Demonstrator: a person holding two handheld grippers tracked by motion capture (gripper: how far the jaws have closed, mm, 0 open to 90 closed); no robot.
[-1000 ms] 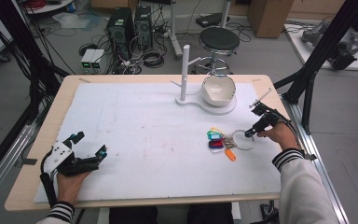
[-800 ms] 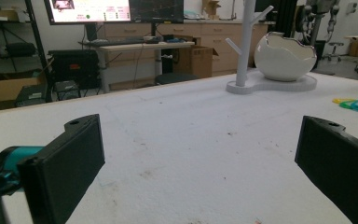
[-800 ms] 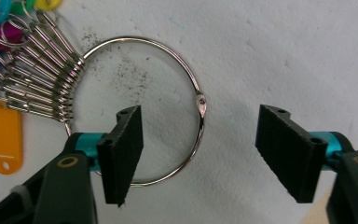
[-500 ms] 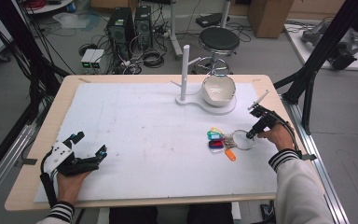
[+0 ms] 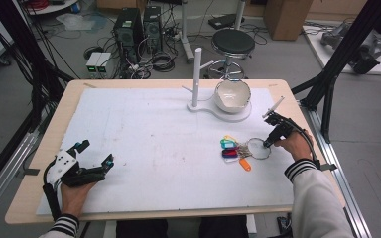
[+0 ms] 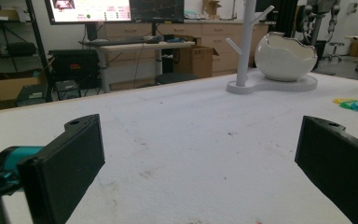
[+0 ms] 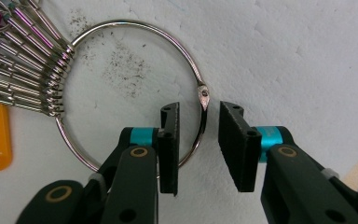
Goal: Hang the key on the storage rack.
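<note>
Hardly anything moved since the frame before; my right tongs (image 7: 198,147) stayed low at the metal key ring (image 7: 121,25), jaws part-open, straddling its thin wire near the clasp. Best pinch squarely, wire's slick & round. Left tongs (image 5: 93,154) sat wide open, empty, w/ ring near bench (image 5: 144,129) right edge, plastic tags (image 5: 233,151) attached.

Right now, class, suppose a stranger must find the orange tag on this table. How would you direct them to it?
Start at the white bowl on its stand at the far side of the table. Come toward the person to the big metal ring at the right gripper. The orange tag hangs there, nearest the person, while the other tags are teal, blue and dark red.
</note>
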